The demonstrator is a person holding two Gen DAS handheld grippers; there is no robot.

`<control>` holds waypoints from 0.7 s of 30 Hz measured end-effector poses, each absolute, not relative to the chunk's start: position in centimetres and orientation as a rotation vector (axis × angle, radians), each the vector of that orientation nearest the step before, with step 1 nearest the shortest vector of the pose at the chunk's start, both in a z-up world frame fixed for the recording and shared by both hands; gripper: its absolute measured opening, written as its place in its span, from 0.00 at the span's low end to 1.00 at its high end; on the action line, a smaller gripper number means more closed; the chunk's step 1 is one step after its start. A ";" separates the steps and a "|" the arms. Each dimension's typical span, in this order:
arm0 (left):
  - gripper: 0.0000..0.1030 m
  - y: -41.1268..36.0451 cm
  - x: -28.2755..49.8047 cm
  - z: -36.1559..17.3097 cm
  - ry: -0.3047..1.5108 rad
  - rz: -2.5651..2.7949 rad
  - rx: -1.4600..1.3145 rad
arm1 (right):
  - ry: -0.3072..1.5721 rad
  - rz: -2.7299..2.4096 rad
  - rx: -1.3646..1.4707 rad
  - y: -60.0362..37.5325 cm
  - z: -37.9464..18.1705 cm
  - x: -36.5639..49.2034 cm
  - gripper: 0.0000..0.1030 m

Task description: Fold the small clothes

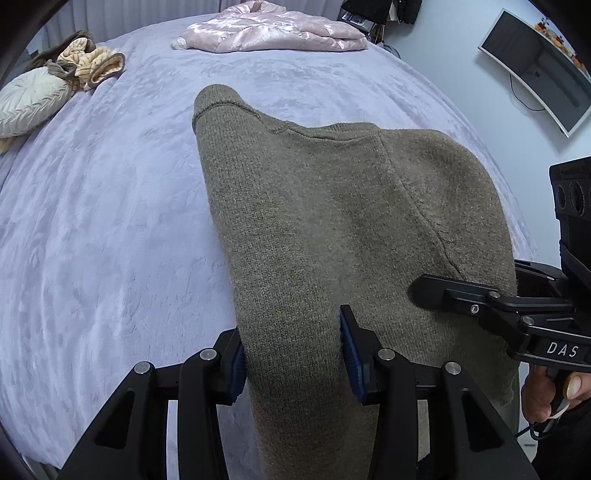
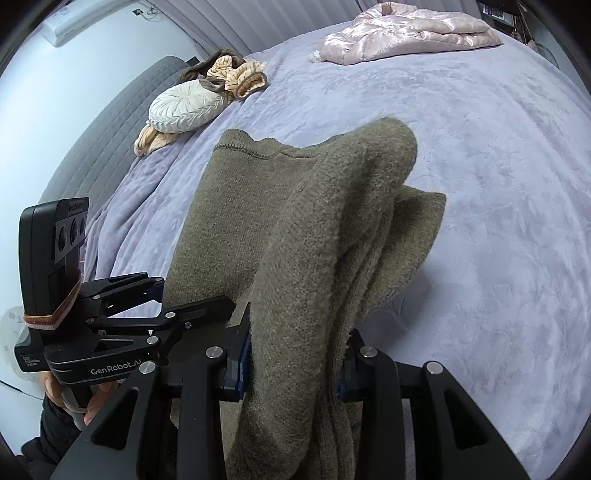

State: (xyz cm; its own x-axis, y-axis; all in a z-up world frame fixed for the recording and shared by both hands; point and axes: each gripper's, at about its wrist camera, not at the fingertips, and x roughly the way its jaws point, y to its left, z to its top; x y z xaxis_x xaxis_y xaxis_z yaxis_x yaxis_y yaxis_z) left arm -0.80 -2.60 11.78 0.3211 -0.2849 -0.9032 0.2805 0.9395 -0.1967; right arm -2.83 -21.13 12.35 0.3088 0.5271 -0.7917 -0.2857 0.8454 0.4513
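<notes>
An olive-green knitted sweater (image 1: 317,206) hangs folded over the lilac bedspread (image 1: 110,229), held up off it by both grippers. My left gripper (image 1: 291,354) is shut on a thick bunch of the knit at the left side, blue pads pressing it from both sides. My right gripper (image 2: 295,354) is shut on the folded layers of the same sweater (image 2: 306,229) at its right side. In the left wrist view the right gripper (image 1: 436,291) reaches in from the right, its finger lying on the cloth. In the right wrist view the left gripper (image 2: 184,306) comes in from the left.
A pink satin garment (image 1: 273,33) lies crumpled at the far end of the bed. A round cream cushion (image 1: 29,99) and a peach and brown bundle of clothes (image 1: 88,59) sit at the far left. A monitor (image 1: 535,74) hangs on the wall to the right.
</notes>
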 end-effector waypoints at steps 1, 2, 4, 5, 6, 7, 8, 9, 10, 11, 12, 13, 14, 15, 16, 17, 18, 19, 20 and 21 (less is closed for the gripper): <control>0.43 -2.5 -1.1 11.7 1.189 -0.370 0.001 | 1.138 0.545 0.244 -21.0 12.2 -3.2 0.36; 0.43 -2.3 -1.7 11.7 1.190 -0.368 0.005 | 1.139 0.546 0.243 -20.8 12.1 -3.5 0.36; 0.43 -2.1 -2.3 11.5 1.199 -0.362 0.009 | 1.144 0.548 0.248 -20.6 11.9 -4.2 0.36; 0.43 -2.1 -2.6 11.4 1.199 -0.359 0.015 | 1.146 0.549 0.250 -20.5 11.8 -4.6 0.36; 0.43 -2.1 -3.0 11.3 1.199 -0.356 0.019 | 1.148 0.550 0.250 -20.3 11.6 -4.9 0.36; 0.43 -2.0 -3.3 11.2 1.200 -0.352 0.020 | 1.149 0.551 0.249 -20.2 11.5 -5.1 0.36; 0.43 -1.9 -3.5 11.0 1.203 -0.348 0.019 | 1.150 0.553 0.250 -20.2 11.3 -5.3 0.36; 0.43 -1.8 -3.8 10.8 1.205 -0.346 0.018 | 1.152 0.554 0.252 -20.1 11.2 -5.5 0.36; 0.43 -1.7 -4.0 10.6 1.209 -0.343 0.015 | 1.153 0.554 0.254 -20.0 11.0 -5.6 0.36; 0.43 -1.6 -4.1 10.4 1.212 -0.341 0.014 | 1.156 0.555 0.256 -19.9 10.8 -5.8 0.36; 0.43 -1.6 -4.2 10.2 1.214 -0.339 0.013 | 1.158 0.555 0.255 -19.8 10.5 -5.9 0.36; 0.43 -1.5 -4.3 9.9 1.216 -0.336 0.013 | 1.159 0.556 0.249 -19.6 10.4 -6.0 0.36; 0.43 -1.5 -4.5 9.7 1.217 -0.334 0.016 | 1.160 0.556 0.243 -19.5 10.2 -6.1 0.36; 0.43 -1.5 -4.7 9.5 1.216 -0.332 0.021 | 1.160 0.555 0.236 -19.3 10.0 -6.0 0.36; 0.43 -1.5 -4.8 9.3 1.218 -0.331 0.026 | 1.160 0.555 0.233 -19.2 9.8 -6.1 0.36; 0.43 -1.5 -5.0 9.1 1.220 -0.330 0.028 | 1.161 0.556 0.231 -19.1 9.6 -6.1 0.36; 0.43 -1.4 -5.0 8.9 1.224 -0.330 0.026 | 1.162 0.556 0.231 -19.1 9.4 -6.2 0.36; 0.43 -1.3 -5.1 8.6 1.228 -0.329 0.024 | 1.165 0.556 0.233 -19.1 9.1 -6.2 0.36; 0.43 -1.3 -5.1 8.4 1.232 -0.328 0.021 | 1.168 0.557 0.236 -19.0 8.9 -6.2 0.36; 0.43 -1.2 -5.1 8.2 1.235 -0.327 0.017 | 1.169 0.558 0.238 -19.0 8.7 -6.2 0.36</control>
State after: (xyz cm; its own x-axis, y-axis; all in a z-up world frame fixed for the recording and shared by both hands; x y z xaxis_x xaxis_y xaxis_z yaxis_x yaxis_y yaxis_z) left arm -5.15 -1.21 8.18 0.2891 -0.2354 -0.9279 0.2540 0.9534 -0.1628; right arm -6.23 -19.01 8.70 0.2751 0.5302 -0.8020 -0.2899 0.8411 0.4566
